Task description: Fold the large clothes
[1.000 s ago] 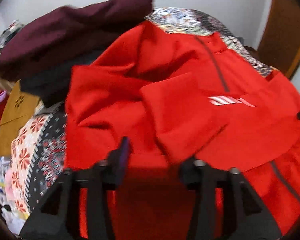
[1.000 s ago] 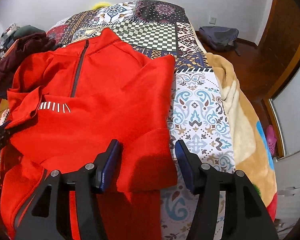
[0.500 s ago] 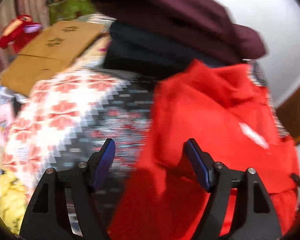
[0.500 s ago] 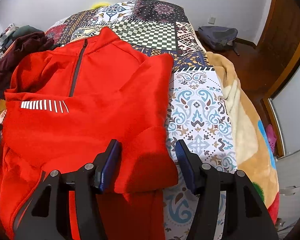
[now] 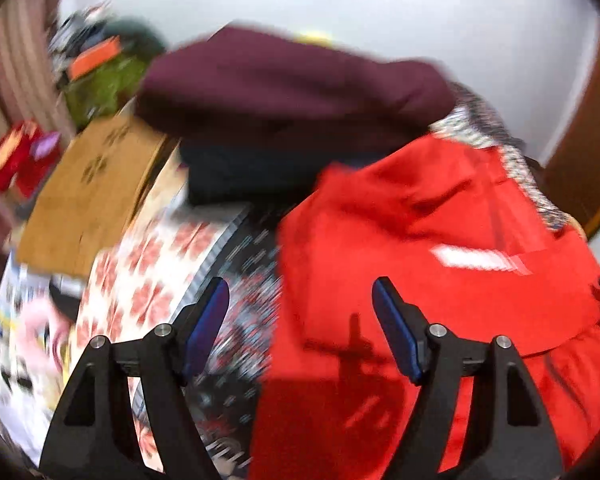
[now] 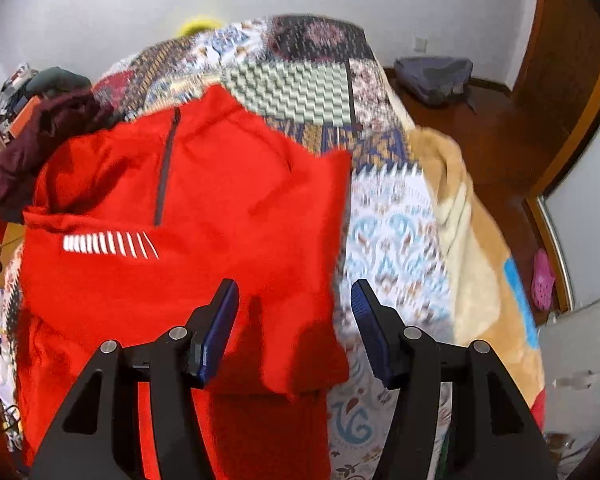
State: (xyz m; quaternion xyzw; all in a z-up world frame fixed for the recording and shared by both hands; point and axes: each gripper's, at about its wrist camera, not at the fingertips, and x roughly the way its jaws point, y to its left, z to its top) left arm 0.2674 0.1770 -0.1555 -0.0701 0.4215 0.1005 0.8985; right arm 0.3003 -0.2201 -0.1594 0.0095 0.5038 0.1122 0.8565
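1 red top (image 6: 228, 216), 1 maroon garment (image 5: 292, 84), 1 bedspread (image 6: 396, 232)

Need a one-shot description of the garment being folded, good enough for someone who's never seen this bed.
Start at the bed with the patchwork quilt. The red pullover lies on the quilt's left side, beside a stack of folded maroon clothes. It is the only bright red piece, with a short dark zipper at the collar and a row of white stripes on it.

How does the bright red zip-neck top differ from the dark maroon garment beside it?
The bright red zip-neck top lies spread across the patchwork bedspread; the dark maroon garment sits bunched atop a dark pile. The red top shows a grey zip and white stripes; the maroon garment looks plain. Neither is held by a gripper.
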